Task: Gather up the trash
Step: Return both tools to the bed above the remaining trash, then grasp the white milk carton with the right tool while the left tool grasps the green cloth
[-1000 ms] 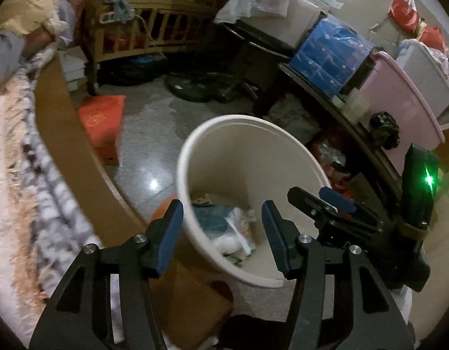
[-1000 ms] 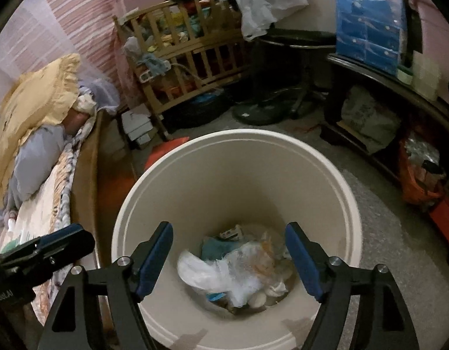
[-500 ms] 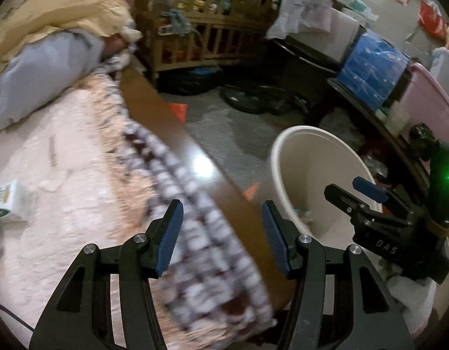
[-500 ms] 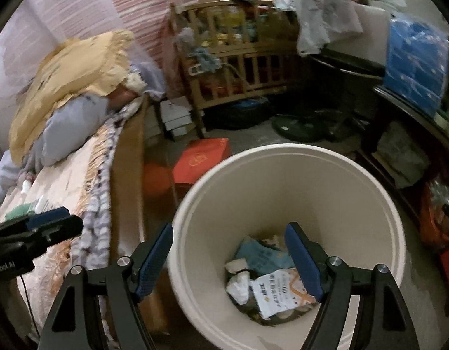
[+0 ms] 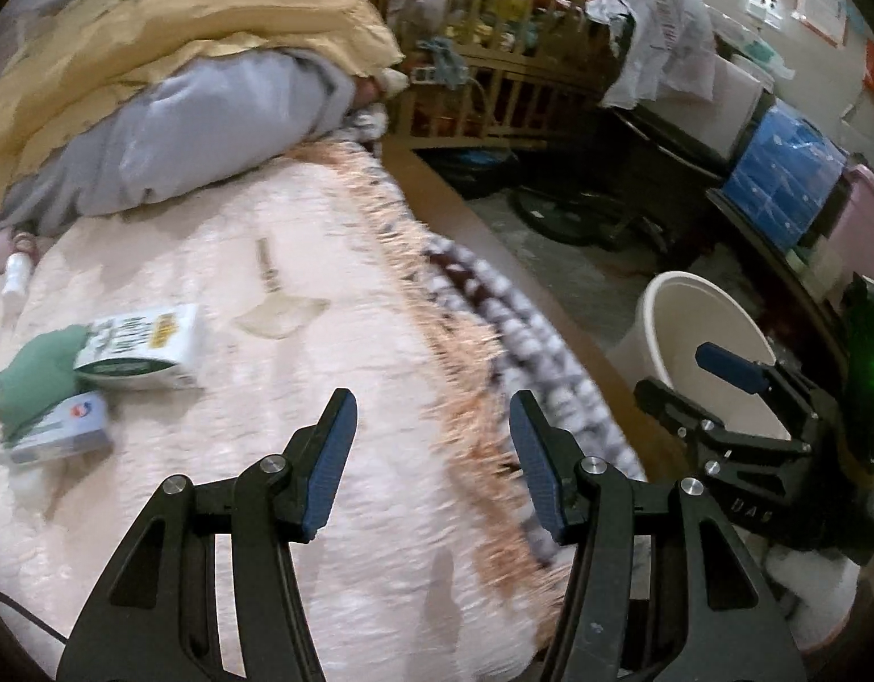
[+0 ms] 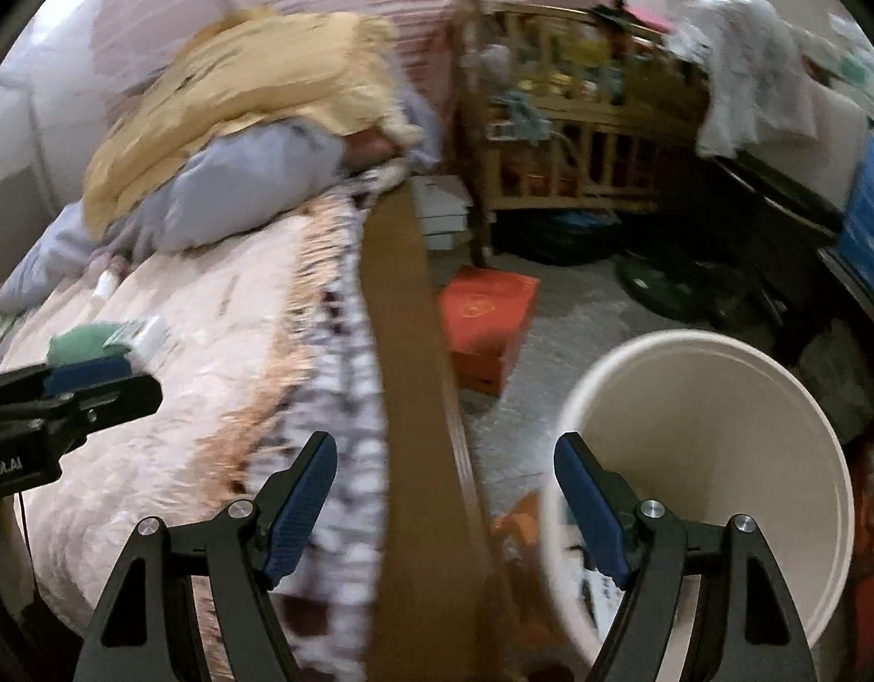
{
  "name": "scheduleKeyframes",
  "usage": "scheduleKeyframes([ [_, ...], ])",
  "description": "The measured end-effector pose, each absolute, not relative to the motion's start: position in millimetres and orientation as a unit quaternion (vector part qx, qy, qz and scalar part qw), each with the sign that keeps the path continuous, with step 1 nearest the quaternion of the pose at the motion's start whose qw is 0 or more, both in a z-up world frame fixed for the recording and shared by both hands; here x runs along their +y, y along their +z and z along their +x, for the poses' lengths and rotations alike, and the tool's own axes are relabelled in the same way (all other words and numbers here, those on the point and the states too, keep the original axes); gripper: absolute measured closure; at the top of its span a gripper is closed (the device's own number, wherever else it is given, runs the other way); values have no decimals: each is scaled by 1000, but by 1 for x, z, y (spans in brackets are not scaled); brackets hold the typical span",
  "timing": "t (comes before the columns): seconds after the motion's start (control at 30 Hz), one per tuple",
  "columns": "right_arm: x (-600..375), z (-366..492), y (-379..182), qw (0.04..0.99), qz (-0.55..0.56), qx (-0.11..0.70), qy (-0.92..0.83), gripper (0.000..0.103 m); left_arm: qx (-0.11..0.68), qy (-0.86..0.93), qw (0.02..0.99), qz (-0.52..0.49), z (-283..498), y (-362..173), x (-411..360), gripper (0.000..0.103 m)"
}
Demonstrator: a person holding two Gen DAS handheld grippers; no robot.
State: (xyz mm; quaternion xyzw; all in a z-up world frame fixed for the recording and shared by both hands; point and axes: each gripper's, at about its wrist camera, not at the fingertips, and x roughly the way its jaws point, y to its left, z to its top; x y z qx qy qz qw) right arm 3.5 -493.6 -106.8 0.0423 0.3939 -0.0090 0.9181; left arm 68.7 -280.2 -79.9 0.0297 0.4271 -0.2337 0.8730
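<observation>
The left claw (image 5: 431,443) hangs over the pale pink bed cover (image 5: 323,375), its blue-padded fingers spread apart with nothing between them. On the cover to its left lie three pieces of trash in a loose cluster: a white and green carton (image 5: 144,349) lying on its side, a crumpled green cloth-like wad (image 5: 30,381) touching the carton's left end, and a small flat white and blue packet (image 5: 62,426) just below both. A small white bottle (image 5: 16,278) lies farther up the bed near the grey pillow (image 5: 198,131), which sits under a yellow quilt (image 5: 170,17).

The right claw (image 6: 445,489) is also parted and empty, poised above the bed's brown wooden side rail (image 6: 414,398), with its right finger in front of the cream trash bucket (image 6: 715,454). The bucket stands on the floor beside the bed (only a scrap of printed paper shows inside, the rest is hidden). An orange box (image 6: 488,318) sits on the floor beyond it, near a wooden crib (image 6: 579,131). Much of both views is blurred.
</observation>
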Motion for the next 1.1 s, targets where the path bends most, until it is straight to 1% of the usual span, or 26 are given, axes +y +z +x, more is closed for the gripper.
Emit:
scheduleKeyframes([
  [0.33, -417, 32, -116, 900, 59, 420, 99, 26, 432, -170, 886, 4, 82, -70, -189, 48],
  [0.53, -361, 61, -114, 886, 28, 430, 171, 26, 442, -111, 890, -27, 103, -68, -117, 48],
  [0.73, -308, 97, -112, 873, -18, 432, 224, 26, 453, -62, 887, -58, 121, -70, -61, 48],
  [1.1, -245, 163, -119, 849, -117, 432, 281, 25, 475, -44, 874, -94, 161, -88, -20, 48],
])
